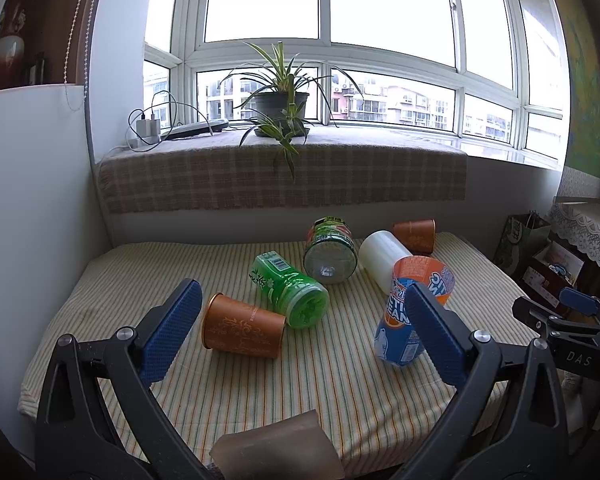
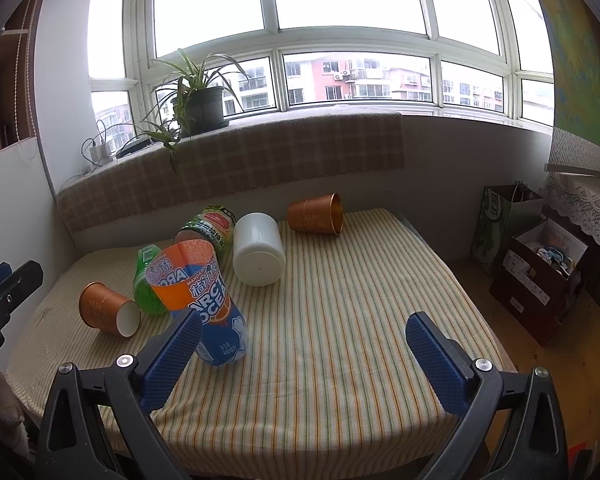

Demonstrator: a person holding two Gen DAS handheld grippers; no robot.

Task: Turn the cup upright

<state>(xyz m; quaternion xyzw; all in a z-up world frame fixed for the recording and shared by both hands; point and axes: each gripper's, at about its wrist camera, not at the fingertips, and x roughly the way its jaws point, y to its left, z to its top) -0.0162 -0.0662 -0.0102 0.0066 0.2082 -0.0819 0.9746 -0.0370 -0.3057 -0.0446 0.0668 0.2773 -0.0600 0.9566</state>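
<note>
Left wrist view
Left hand-held gripper [image 1: 300, 332]: jaws spread wide, nothing between them, hovering over the striped counter [image 1: 340, 384].
Near copper cup [image 1: 242, 327]: on its side between the blue pads, touching the green bottle-cup [image 1: 290, 290].
Blue-and-orange cup [image 1: 410, 316]: mouth up, tilted, partly behind the right pad.
White cup [image 1: 382, 258]: on its side, behind the blue-and-orange one.
Far copper cup [image 1: 416, 235]: on its side at the counter's back edge.
Green jar [image 1: 331, 250]: lying with its base toward the camera.

Right wrist view
Right hand-held gripper [image 2: 304, 346]: jaws spread, empty, above bare striped cloth.
Blue-and-orange cup [image 2: 204, 300]: mouth up, leaning, just beside the left pad.
Near copper cup [image 2: 108, 309]: on its side, white inside showing.
White cup [image 2: 259, 254]: on its side mid-counter.
Far copper cup [image 2: 316, 214]: on its side near the sill.
Potted plant [image 2: 198, 106]: on the windowsill.
</note>
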